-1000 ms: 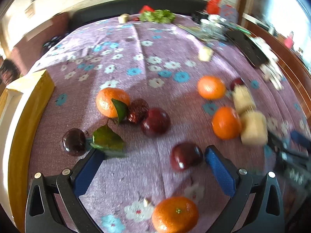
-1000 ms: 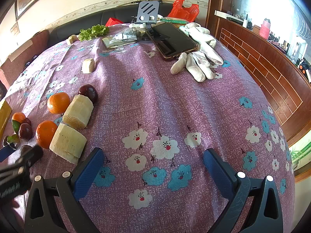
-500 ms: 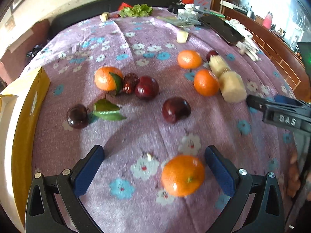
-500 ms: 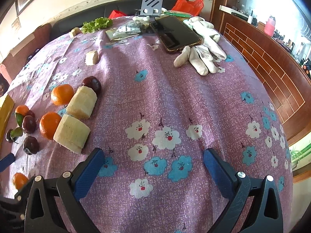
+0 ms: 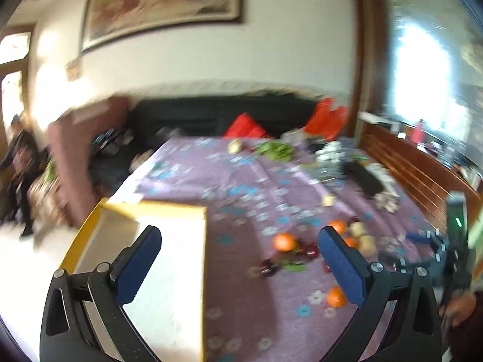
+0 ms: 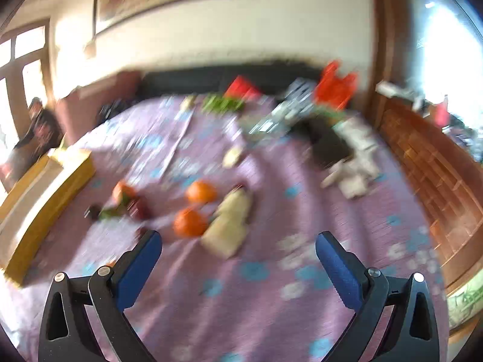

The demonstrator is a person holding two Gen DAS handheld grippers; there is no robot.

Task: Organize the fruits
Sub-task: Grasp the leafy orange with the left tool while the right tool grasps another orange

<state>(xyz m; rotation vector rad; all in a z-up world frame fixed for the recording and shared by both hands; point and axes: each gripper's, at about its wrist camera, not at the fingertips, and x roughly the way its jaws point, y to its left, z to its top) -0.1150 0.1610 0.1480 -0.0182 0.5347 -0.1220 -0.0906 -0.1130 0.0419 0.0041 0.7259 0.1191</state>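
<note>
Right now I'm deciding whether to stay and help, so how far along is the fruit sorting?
Nothing looks done: what shows of the yellow-edged box holds no fruit. Nothing is in hand either; the left gripper and right gripper are both open and empty. All of it is left: the oranges, dark plums and pale chunks lie loose on the purple floral cloth.

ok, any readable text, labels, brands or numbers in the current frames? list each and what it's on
None readable; both views are motion-blurred.
Framed painting on the wall: no lettering can be made out.
Black right gripper body with a green light: any marking is too blurred to read.
Yellow-edged cardboard box: no print visible.
Purple flowered tablecloth: pattern only.
</note>
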